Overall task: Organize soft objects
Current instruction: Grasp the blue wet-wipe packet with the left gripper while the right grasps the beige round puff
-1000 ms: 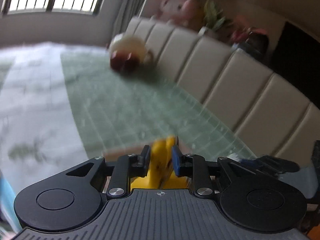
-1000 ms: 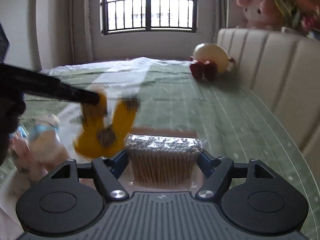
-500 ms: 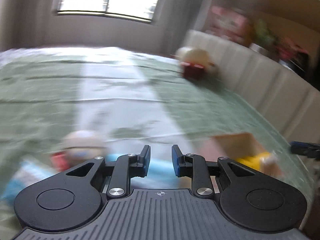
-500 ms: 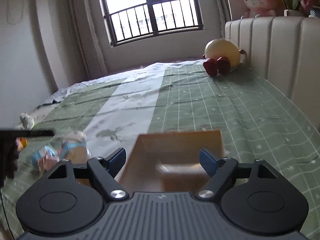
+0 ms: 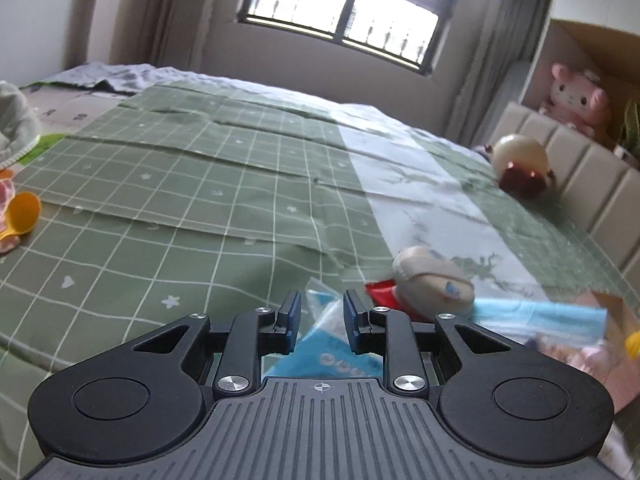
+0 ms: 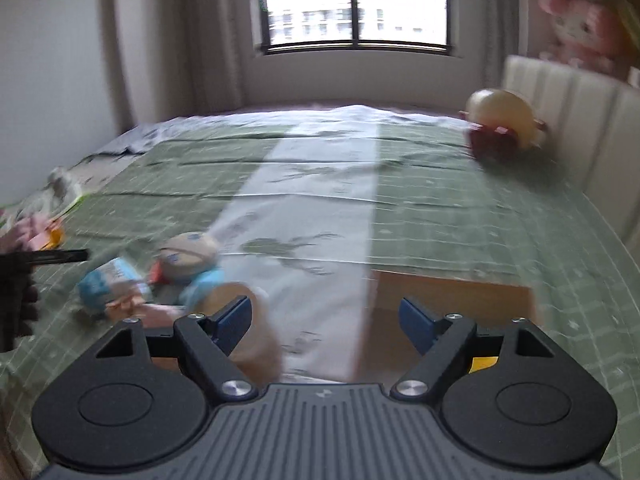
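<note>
Both grippers have swung since half a second ago: left gripper (image 5: 319,317) now sits over the blue plastic packet (image 5: 334,346), jaws narrowly spread around its crinkled top, not pinching. Right gripper (image 6: 325,320) is wide open, empty, left of the cardboard box (image 6: 454,294). Risk: thin film may slip out at closing, or the jaws snag the doll (image 5: 432,286) just beside it, possibly touching. Green checked bedspread (image 5: 180,208), padded headboard (image 5: 580,176), barred window (image 5: 344,12).
</note>
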